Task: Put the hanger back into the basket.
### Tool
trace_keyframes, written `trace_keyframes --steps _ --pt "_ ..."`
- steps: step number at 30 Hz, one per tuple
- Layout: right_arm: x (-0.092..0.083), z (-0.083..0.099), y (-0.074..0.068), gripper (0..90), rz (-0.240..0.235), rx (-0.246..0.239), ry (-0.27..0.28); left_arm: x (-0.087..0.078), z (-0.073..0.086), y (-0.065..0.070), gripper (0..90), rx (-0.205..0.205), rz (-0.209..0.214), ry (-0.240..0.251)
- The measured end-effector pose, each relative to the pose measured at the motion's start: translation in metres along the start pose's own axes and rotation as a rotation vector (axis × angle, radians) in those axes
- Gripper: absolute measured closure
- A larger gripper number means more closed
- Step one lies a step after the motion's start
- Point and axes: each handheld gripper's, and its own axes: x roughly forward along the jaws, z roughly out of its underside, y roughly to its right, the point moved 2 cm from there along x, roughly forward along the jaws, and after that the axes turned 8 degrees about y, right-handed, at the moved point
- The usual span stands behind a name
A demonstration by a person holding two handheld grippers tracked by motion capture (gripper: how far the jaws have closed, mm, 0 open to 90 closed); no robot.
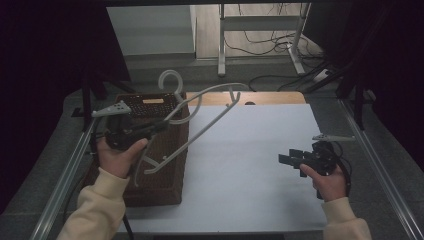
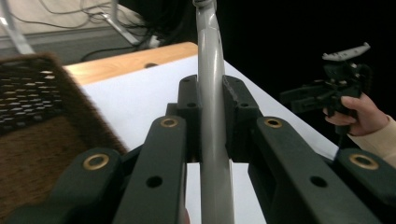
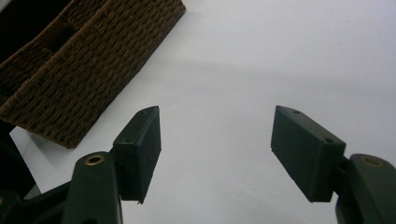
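Note:
A grey plastic hanger hangs tilted in the air over a brown woven basket at the table's left. My left gripper is shut on it near the neck below the hook. In the left gripper view the hanger's bar runs up between the two pads, which press on both sides of it. My right gripper is held low over the white table top at the right. Its jaws stand wide apart with nothing between them. The right gripper also appears far off in the left gripper view.
The basket is open-topped, and its inside is dark. A wooden strip borders the table's far edge. Metal rails run along both sides. Beyond the table stand frame legs and loose cables on the floor.

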Motion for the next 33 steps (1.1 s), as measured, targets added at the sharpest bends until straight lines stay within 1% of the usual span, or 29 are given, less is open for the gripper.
trace_keyframes --steps 2,4,7,8,9,10,11,12,13,14,15,19,22,25,26,27,31,33 --pt "0.001 0.000 0.000 33.4 0.000 -0.002 -0.004 -0.009 -0.003 -0.006 79.0 -0.004 -0.018 0.011" --pt "0.001 0.001 0.000 33.4 0.001 -0.004 -0.007 -0.017 -0.006 -0.013 79.0 -0.003 -0.026 0.011" --pt "0.002 0.001 0.001 33.3 0.005 -0.010 -0.012 -0.028 -0.007 -0.023 79.1 -0.011 -0.051 0.015" --pt "0.003 0.002 0.001 32.9 0.008 -0.012 -0.015 -0.033 -0.007 -0.030 79.1 -0.013 -0.068 0.019" --pt "0.003 0.002 0.001 32.9 0.008 -0.012 -0.015 -0.033 -0.007 -0.030 79.1 -0.013 -0.068 0.019" --pt "0.005 0.003 0.002 32.2 0.006 -0.020 -0.018 -0.036 -0.006 -0.034 79.1 -0.017 -0.075 0.020" --pt "0.005 0.003 0.002 31.5 0.008 -0.027 -0.020 -0.040 -0.005 -0.042 79.1 -0.020 -0.090 0.024" --pt "0.005 0.003 0.002 31.5 0.008 -0.027 -0.020 -0.040 -0.005 -0.042 79.1 -0.020 -0.090 0.024" --pt "0.006 0.004 0.002 30.5 0.007 -0.029 -0.025 -0.042 -0.004 -0.045 79.1 -0.022 -0.095 0.024" --pt "0.007 0.005 0.001 28.6 0.010 -0.041 -0.033 -0.045 -0.002 -0.053 79.1 -0.023 -0.105 0.022" --pt "0.007 0.005 0.000 28.0 0.015 -0.045 -0.038 -0.045 -0.002 -0.053 79.1 -0.023 -0.105 0.022" --pt "0.007 0.005 0.001 26.6 0.021 -0.056 -0.041 -0.051 0.004 -0.069 79.1 -0.034 -0.130 0.017" --pt "0.006 0.005 0.002 26.2 0.028 -0.053 -0.040 -0.057 0.010 -0.081 79.1 -0.040 -0.149 0.023" --pt "0.006 0.005 0.002 26.0 0.032 -0.053 -0.040 -0.062 0.016 -0.094 79.0 -0.048 -0.165 0.016" --pt "0.006 0.005 0.003 25.8 0.034 -0.051 -0.043 -0.065 0.021 -0.101 79.0 -0.054 -0.176 0.009" --pt "0.006 0.005 0.003 25.8 0.034 -0.051 -0.043 -0.065 0.021 -0.101 79.1 -0.054 -0.176 0.009" --pt "0.007 0.006 0.003 24.9 0.035 -0.054 -0.052 -0.073 0.027 -0.115 79.0 -0.072 -0.190 0.008" --pt "0.008 0.007 0.002 24.6 0.034 -0.054 -0.062 -0.076 0.030 -0.119 79.1 -0.064 -0.193 -0.005"
